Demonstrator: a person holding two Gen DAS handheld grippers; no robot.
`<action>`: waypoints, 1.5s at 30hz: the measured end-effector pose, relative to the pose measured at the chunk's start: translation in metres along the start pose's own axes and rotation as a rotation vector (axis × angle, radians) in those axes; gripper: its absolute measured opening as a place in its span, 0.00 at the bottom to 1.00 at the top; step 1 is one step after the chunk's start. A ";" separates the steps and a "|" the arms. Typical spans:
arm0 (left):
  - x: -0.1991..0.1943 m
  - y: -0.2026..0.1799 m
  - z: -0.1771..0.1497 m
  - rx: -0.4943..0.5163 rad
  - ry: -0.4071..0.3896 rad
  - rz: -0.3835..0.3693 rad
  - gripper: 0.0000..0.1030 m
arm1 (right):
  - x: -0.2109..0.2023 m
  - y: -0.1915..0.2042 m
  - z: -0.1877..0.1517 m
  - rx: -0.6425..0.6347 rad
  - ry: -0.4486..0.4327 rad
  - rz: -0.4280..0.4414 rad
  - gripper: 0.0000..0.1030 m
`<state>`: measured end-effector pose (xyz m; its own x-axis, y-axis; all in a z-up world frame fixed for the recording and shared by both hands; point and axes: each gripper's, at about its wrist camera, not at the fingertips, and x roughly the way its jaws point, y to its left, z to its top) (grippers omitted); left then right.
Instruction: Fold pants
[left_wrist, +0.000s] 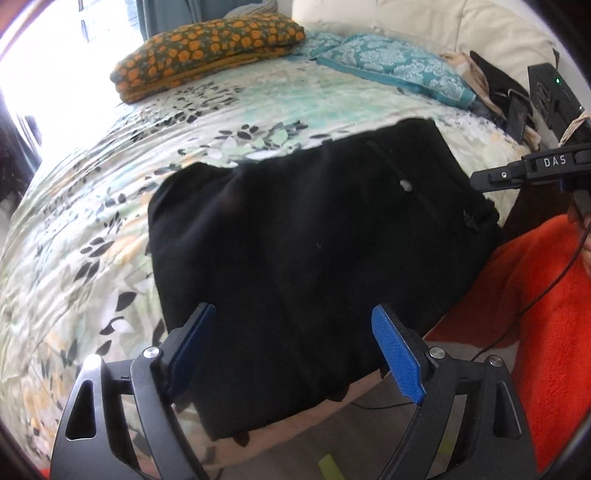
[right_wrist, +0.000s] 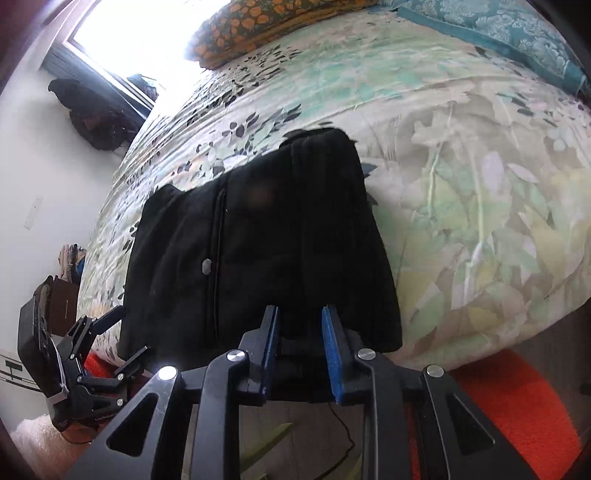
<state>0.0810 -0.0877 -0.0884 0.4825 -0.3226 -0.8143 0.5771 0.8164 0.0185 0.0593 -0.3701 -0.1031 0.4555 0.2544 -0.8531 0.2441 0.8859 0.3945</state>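
The black pants (left_wrist: 314, 251) lie folded in a thick bundle at the near edge of the bed, with a small white button on top. They also show in the right wrist view (right_wrist: 258, 251). My left gripper (left_wrist: 295, 332) is open and empty, its blue pads spread wide just in front of the bundle's near edge. My right gripper (right_wrist: 300, 328) is open a little, empty, its pads at the bundle's near edge. The right gripper also shows in the left wrist view (left_wrist: 517, 173) beside the bundle's right corner. The left gripper shows at the lower left of the right wrist view (right_wrist: 122, 339).
The floral bedspread (left_wrist: 110, 184) covers the bed. An orange-spotted folded blanket (left_wrist: 207, 51) and a teal pillow (left_wrist: 391, 66) lie at the far end. An orange rug (right_wrist: 517, 410) covers the floor below the bed edge. Dark clothes (left_wrist: 502, 88) sit at the far right.
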 end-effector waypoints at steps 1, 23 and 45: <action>-0.005 0.011 0.008 -0.024 -0.022 0.004 0.87 | -0.010 0.005 0.005 -0.015 -0.031 -0.002 0.24; 0.112 0.159 0.077 -0.477 0.167 0.173 0.88 | 0.060 0.031 0.046 -0.188 -0.105 -0.139 0.35; 0.003 0.120 0.022 -0.405 0.046 -0.068 0.93 | -0.049 -0.029 0.007 0.035 -0.125 0.073 0.91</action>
<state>0.1663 -0.0017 -0.0758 0.4171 -0.3687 -0.8307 0.2963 0.9193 -0.2592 0.0357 -0.4110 -0.0704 0.5760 0.2655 -0.7732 0.2350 0.8521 0.4677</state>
